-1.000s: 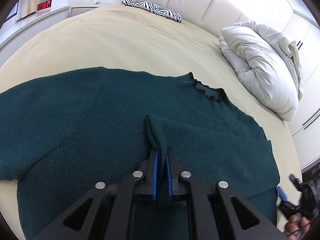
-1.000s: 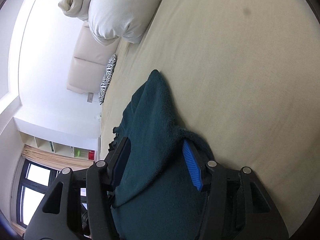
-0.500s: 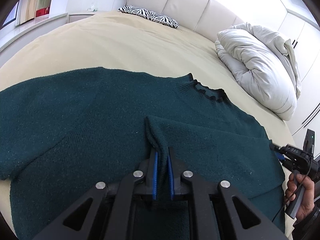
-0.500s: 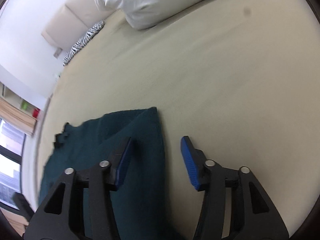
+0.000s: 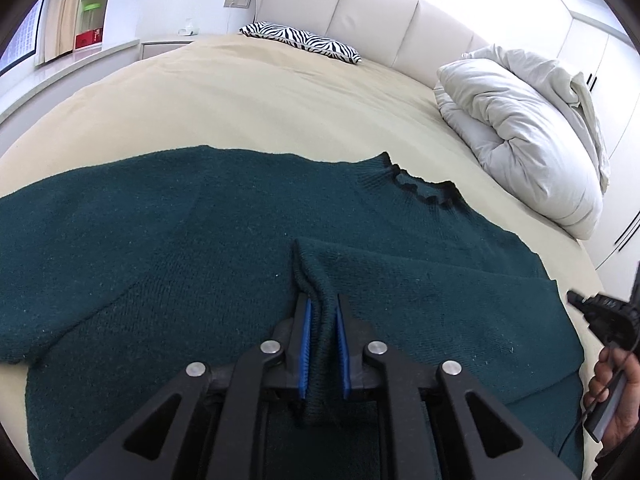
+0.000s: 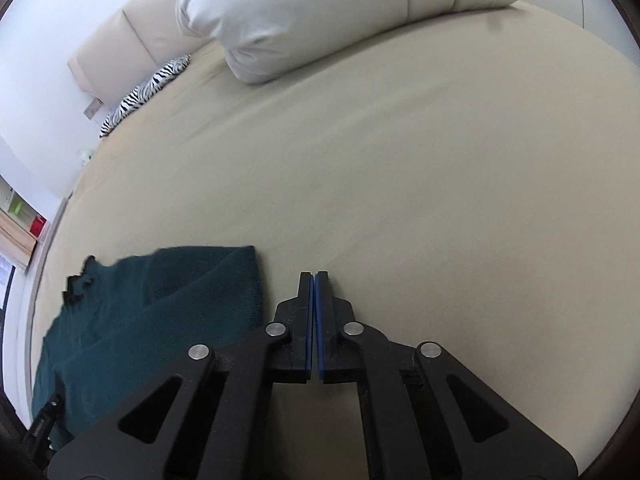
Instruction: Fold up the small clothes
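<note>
A dark green knitted sweater (image 5: 168, 240) lies spread on the beige bed, its neck toward the white duvet. One sleeve is folded across the body, and my left gripper (image 5: 322, 312) is shut on that sleeve's cuff (image 5: 316, 284). In the right wrist view the sweater (image 6: 160, 300) lies at the lower left. My right gripper (image 6: 314, 280) hovers over bare sheet just right of the folded edge, its blue pads pressed together with nothing between them. In the left wrist view the right gripper (image 5: 576, 300) shows at the right edge, held by a hand (image 5: 616, 400).
A bunched white duvet (image 5: 528, 128) sits at the bed's far right by the padded headboard (image 5: 384, 12). A zebra-striped pillow (image 5: 300, 40) lies at the head. Shelves and a nightstand stand beyond the bed's left side. Beige sheet (image 6: 440, 180) stretches ahead of the right gripper.
My right gripper let go of the sweater's folded edge, rolled upright, moved right off the cloth and shut empty. The left gripper kept still, holding the cuff.
</note>
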